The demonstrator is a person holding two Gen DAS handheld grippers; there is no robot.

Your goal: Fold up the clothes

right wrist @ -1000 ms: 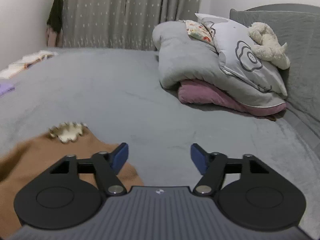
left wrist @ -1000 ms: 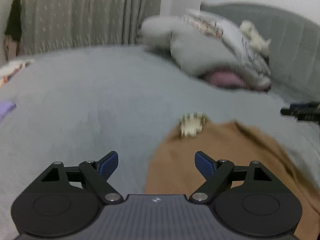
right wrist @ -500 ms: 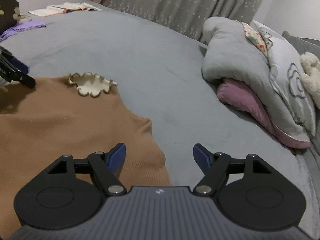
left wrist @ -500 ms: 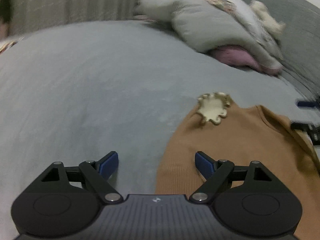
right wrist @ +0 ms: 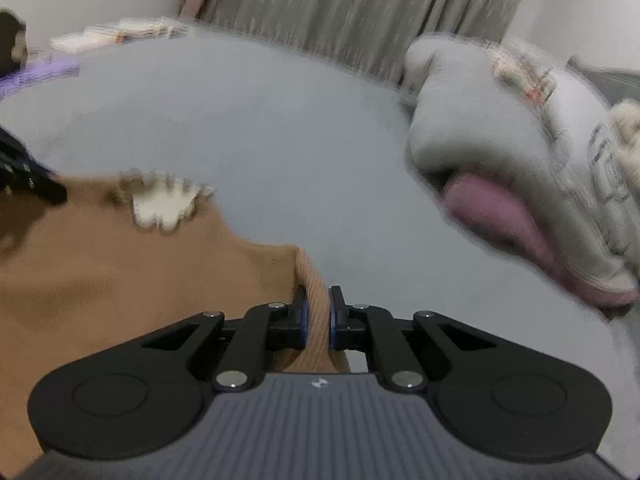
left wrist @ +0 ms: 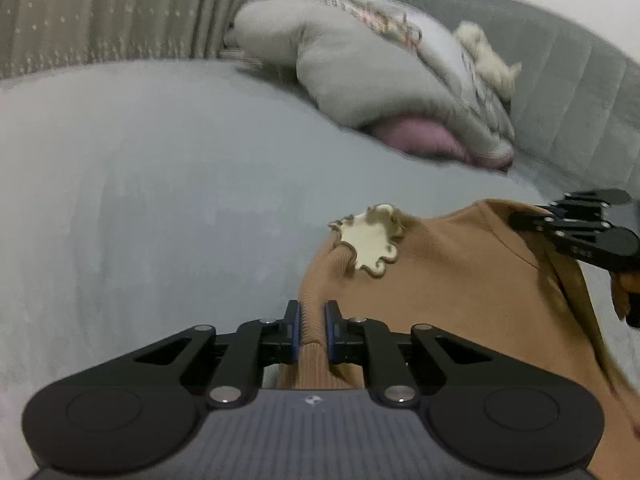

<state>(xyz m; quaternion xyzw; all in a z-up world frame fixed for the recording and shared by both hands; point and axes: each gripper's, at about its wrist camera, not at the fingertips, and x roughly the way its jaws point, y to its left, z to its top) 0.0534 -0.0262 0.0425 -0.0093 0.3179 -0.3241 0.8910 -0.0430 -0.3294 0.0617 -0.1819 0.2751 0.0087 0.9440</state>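
- Two grippers are pinching the brown top (left wrist: 452, 280) you are holding on the gray bed (left wrist: 160, 200).
- Your left gripper (left wrist: 312, 330) just squeezed its ribbed edge; cream collar (left wrist: 370, 240) at one o'clock.
- Your right gripper (right wrist: 318, 320) just squeezed another edge; collar at ten o'clock.

brown sweater (left wrist: 460, 280) | cream frilled collar (left wrist: 372, 240) | grey bedspread (left wrist: 160, 200) | pink pillow (right wrist: 492, 208)

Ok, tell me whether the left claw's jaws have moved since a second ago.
Yes. The left claw has just been closing: its jaws, wide apart before, now pinch the brown sweater edge.
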